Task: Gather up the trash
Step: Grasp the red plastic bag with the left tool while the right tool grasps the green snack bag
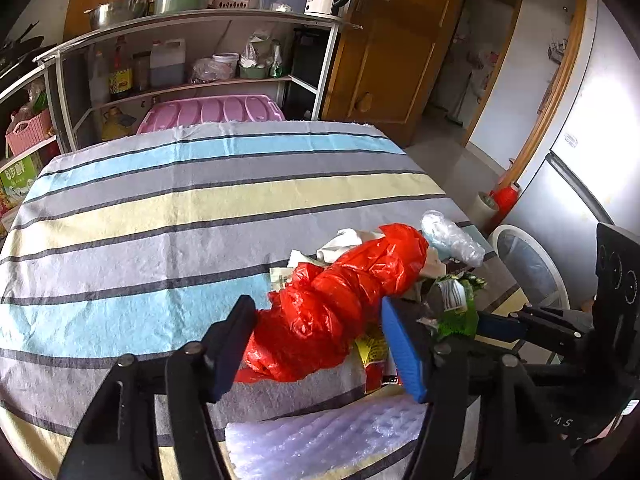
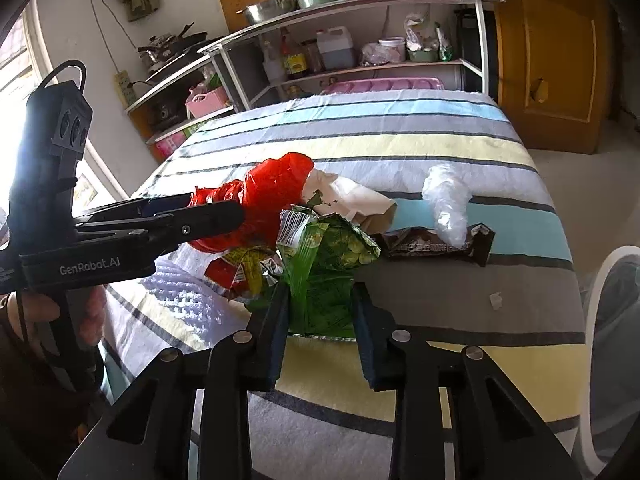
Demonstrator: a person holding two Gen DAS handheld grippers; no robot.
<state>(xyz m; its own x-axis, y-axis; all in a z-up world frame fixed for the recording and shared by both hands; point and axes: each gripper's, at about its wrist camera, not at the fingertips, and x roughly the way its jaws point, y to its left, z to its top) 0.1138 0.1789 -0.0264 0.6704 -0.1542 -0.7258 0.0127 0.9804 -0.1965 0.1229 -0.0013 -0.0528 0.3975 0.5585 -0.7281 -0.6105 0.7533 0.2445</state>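
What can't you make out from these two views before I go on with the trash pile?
- Bin: right wrist view, cut off by the frame edge; contents unclear.
- Yellow-red wrapper: mostly buried under the red plastic bag and green snack bag.
- Brown wrapper: print too small to read.
- Bubble wrap: left wrist view, its ends hidden behind the left gripper's fingers.

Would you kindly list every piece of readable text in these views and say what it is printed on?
"GenRobot.AI": black body of the left tongs.
Brown snack wrapper: pale print, too blurred.
Green crinkled snack bag: barcode label, unreadable.
Green cardboard box by the shelf: large characters, unclear.
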